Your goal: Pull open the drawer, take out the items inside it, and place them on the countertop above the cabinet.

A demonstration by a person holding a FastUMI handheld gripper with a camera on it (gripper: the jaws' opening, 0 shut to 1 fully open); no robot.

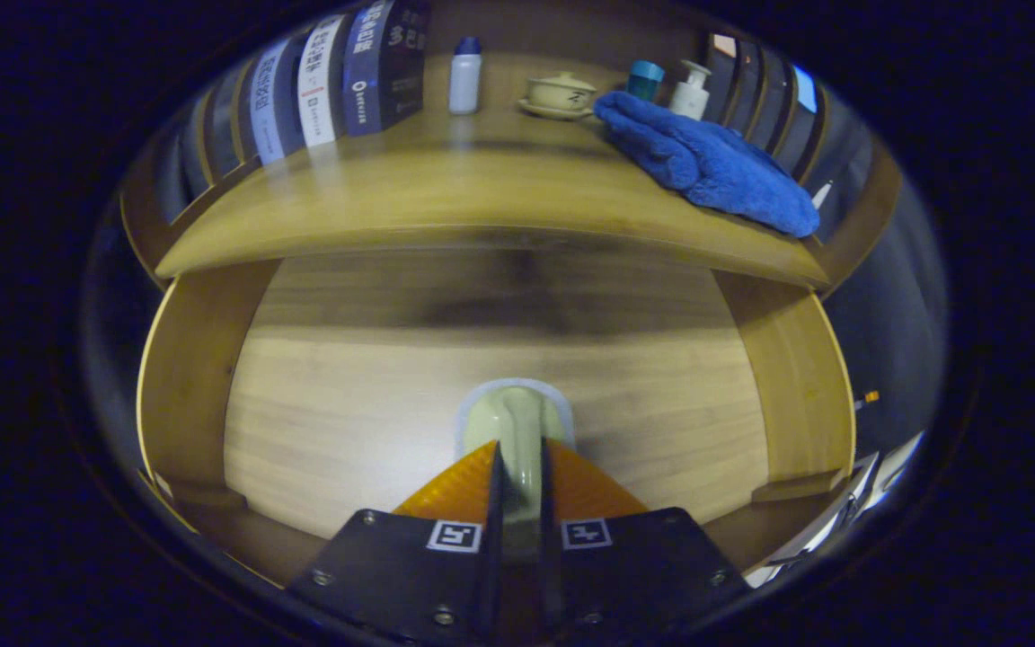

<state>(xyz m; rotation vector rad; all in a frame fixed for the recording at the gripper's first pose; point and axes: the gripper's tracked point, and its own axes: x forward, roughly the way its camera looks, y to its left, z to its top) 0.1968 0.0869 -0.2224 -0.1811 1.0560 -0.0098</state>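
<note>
One step is under way: the gripper (517,476) has its fingers closed on the pale handle (517,427) of the drawer (374,395) below the countertop (446,193); opening and unloading remain.

Pale lettering is seen on the spines of the books (338,76) standing at the back of the desk (482,193), too blurred to be read, and two square black-and-white coded markers (455,536) are borne just behind the tongs (518,485).
</note>
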